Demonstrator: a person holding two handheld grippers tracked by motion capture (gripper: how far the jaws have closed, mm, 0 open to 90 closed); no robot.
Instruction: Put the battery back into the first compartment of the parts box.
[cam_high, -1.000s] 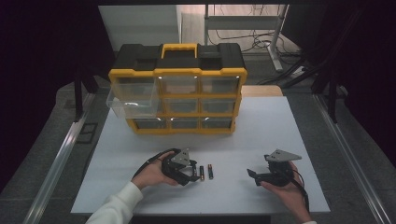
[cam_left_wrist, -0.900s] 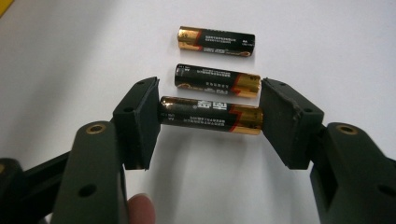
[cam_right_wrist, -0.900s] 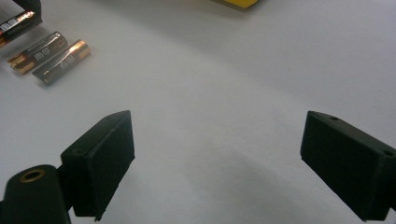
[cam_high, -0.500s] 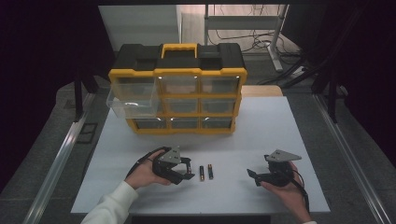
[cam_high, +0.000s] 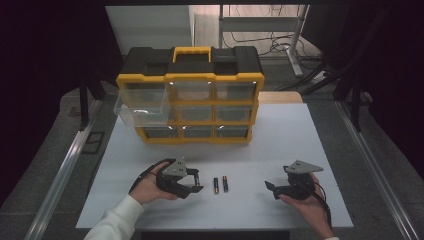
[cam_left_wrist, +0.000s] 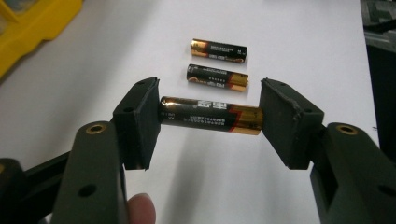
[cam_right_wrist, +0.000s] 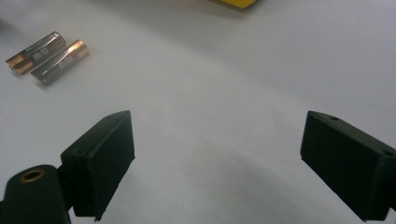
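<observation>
An AA battery (cam_left_wrist: 205, 114), black and gold, sits end to end between the pads of my left gripper (cam_left_wrist: 209, 119), which is shut on it. In the high view that left gripper (cam_high: 195, 183) is at the front left of the white table (cam_high: 285, 145), and the battery (cam_high: 197, 180) shows as an orange tip. Two more batteries (cam_high: 216, 185) (cam_high: 225, 184) lie side by side just to its right; they are the farther batteries (cam_left_wrist: 218, 50) (cam_left_wrist: 217, 77) in the left gripper view. My right gripper (cam_high: 271, 190) rests open at the front right, with bare table between its jaws (cam_right_wrist: 217, 154).
A yellow and black drawer organizer (cam_high: 190, 100) stands at the back of the table. Its upper left clear drawer (cam_high: 142, 107) is pulled out. Metal rails (cam_high: 65, 165) run along both table sides. The two loose batteries (cam_right_wrist: 46, 56) lie far left of my right gripper.
My left gripper has drawn back to the left, away from the two loose batteries, with the third battery held in it. The right gripper has stayed put.
</observation>
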